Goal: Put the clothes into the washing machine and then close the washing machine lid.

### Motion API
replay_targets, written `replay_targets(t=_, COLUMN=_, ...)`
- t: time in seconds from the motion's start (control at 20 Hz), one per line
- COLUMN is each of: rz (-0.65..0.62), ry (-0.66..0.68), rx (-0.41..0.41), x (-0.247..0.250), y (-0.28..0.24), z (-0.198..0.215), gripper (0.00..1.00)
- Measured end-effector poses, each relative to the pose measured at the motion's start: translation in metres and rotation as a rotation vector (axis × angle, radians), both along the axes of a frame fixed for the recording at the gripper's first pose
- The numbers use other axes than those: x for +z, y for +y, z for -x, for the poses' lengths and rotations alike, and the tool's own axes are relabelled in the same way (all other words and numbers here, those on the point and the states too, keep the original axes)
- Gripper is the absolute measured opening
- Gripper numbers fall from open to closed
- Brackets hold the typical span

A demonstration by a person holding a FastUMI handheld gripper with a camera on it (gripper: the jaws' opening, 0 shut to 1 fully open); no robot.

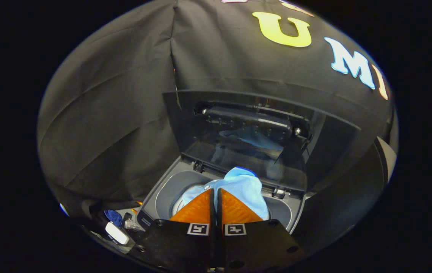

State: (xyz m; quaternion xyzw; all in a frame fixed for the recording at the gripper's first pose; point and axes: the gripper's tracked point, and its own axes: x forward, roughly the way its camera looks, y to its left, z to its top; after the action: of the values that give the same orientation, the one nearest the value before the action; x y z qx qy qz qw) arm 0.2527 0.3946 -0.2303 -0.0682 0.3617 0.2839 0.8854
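Downward view, close above washing machine (295,212)

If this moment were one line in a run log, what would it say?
phase: loading | gripper: jaws nearly together, whether pinching unclear | light blue cloth garment: bunched at the dark grey top-loading washing machine's drum opening | hinged lid: open, upright

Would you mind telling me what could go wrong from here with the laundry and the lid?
1. The light blue garment, pinched in the closed tongs, bulges above the washing machine opening; released here, part may drape over the rim.
2. The lid stands open just behind; closing it over protruding cloth could trap fabric.
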Motion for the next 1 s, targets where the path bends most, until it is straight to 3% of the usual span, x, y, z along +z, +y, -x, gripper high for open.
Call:
replay_targets(t=0.75, rz=0.012, ry=0.058, rx=-0.038, x=-0.026, y=-0.006, z=-0.002, gripper=0.01)
replay_targets(t=0.9, rz=0.027, ry=0.172, rx=-0.022, x=-0.047, y=-0.007, z=0.013, gripper=0.59)
replay_targets(t=1.0, rz=0.043, ry=0.149, rx=-0.027, x=-0.046, y=-0.013, z=0.01, gripper=0.97)
